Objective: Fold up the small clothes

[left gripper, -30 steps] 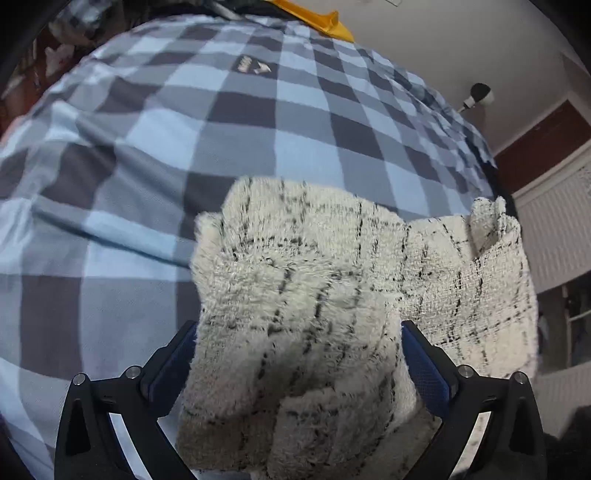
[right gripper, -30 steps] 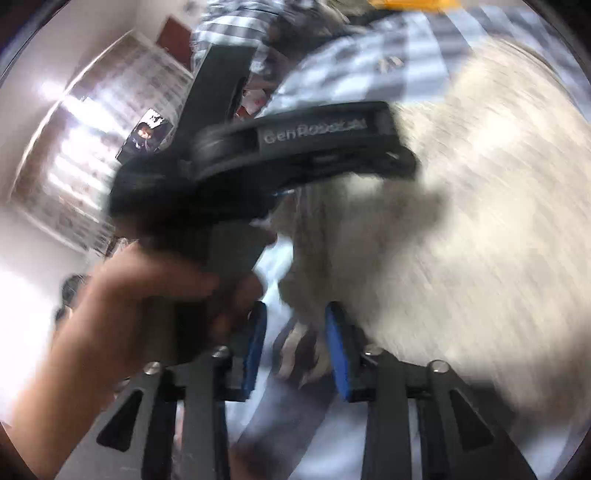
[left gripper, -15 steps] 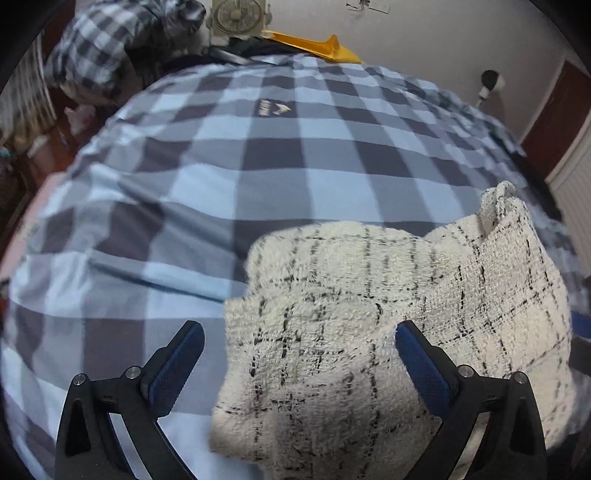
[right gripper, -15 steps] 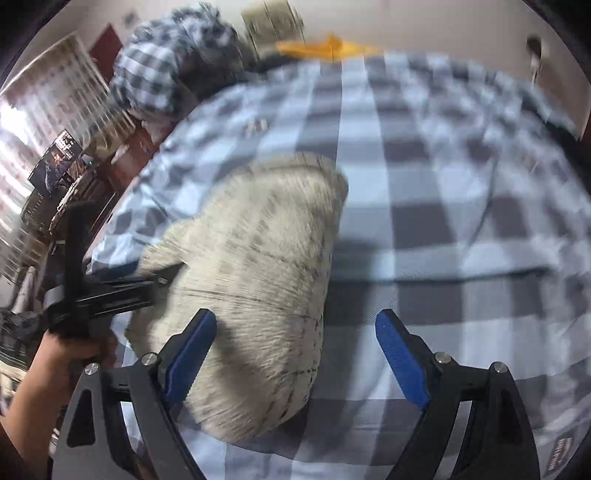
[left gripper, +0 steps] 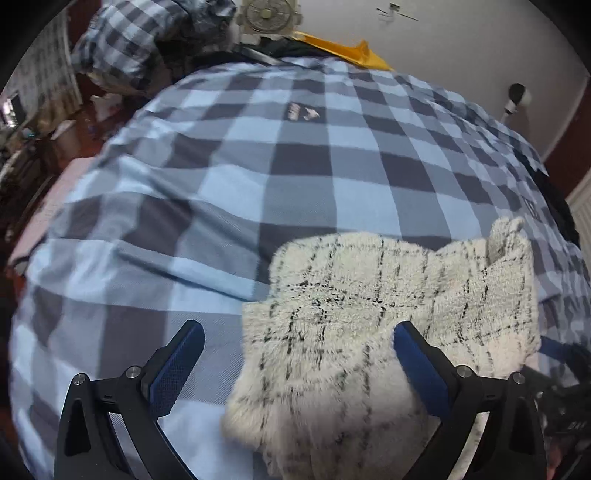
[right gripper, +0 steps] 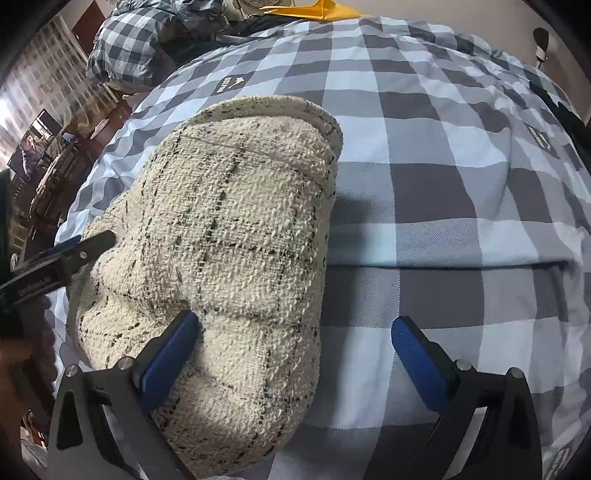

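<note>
A cream fuzzy garment (left gripper: 369, 295) with thin black check lines lies folded on the blue-and-grey checked duvet (left gripper: 258, 166). My left gripper (left gripper: 298, 332) hovers above its left part with jaws wide. The right finger is over the cloth, the left finger over bare duvet, and neither pad presses on it. In the right wrist view the garment (right gripper: 229, 240) shows its woven side, folded over. My right gripper (right gripper: 294, 325) is above its right edge. Its jaws are opening, and only the near edge of the cloth lies under the gap, untouched. The left gripper (right gripper: 74, 251) shows at the garment's left side.
A checked bundle of bedding (left gripper: 147, 40) is piled at the far left of the bed, with a fan (left gripper: 267, 14) and a yellow item (left gripper: 343, 51) behind. Dark floor and furniture (right gripper: 48, 173) lie off the left bed edge. Bare duvet (right gripper: 461, 192) stretches right of the garment.
The right gripper went from nearly closed beside the left gripper to wide, swinging right along the garment. The left view tilted up; the cloth that filled the left jaws now lies lower right.
</note>
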The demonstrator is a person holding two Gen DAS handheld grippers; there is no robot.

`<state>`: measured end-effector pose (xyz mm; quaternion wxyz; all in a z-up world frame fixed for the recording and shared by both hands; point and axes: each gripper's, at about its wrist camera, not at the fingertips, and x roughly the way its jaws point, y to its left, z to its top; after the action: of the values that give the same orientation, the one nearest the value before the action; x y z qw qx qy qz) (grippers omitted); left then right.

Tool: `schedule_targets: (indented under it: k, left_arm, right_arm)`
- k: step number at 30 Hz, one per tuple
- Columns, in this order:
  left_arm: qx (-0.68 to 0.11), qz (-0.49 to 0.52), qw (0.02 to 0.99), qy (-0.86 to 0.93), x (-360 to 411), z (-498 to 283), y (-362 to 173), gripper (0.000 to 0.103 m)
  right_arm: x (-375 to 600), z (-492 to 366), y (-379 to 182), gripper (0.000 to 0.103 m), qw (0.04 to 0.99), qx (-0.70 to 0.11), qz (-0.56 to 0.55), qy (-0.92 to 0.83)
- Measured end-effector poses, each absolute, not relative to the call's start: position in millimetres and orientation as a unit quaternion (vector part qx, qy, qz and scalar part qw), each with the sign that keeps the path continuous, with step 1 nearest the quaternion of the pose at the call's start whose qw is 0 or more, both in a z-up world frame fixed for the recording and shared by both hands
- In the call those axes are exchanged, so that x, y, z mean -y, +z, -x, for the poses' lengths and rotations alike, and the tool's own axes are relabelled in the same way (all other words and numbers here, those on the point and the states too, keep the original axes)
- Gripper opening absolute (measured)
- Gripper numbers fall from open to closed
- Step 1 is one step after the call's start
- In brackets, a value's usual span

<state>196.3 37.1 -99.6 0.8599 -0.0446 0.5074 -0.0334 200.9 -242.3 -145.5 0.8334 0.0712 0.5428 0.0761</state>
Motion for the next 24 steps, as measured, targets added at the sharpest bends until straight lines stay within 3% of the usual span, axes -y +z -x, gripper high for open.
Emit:
schedule_targets:
  k: [7, 12, 17, 18, 20, 24]
  left_arm:
    - [-0.508, 0.026, 0.853, -0.115, -2, -151, -71, 0.102]
    - [-0.527, 0.006, 0.843, -0.108, 11, -156, -90, 0.103]
    - [-0.537, 0.031, 0.837, -0.100, 8, -166, -110, 0.103]
    - [-0.535, 0.026, 0.838, -0.100, 9, -166, -113, 0.103]
    - [-0.533, 0.013, 0.841, -0.095, 11, -167, -119, 0.103]
    - [-0.523, 0.003, 0.846, -0.099, 17, -167, -127, 0.103]
  right_arm:
    - [276, -212, -141, 0.101, 0.790, -0.556, -0.220, 0.133]
    - [288, -185, -85, 0.101, 0.812, -0.473, -0.275, 0.202]
    - [256, -188, -92, 0.101, 0.772, -0.485, -0.285, 0.297]
    - [247, -194, -106, 0.100, 0.760, -0.512, -0.279, 0.287]
    - [238, -201, -127, 0.082, 0.744, -0.551, -0.267, 0.267]
    - [227, -204, -135, 0.080, 0.768, -0.553, -0.207, 0.247]
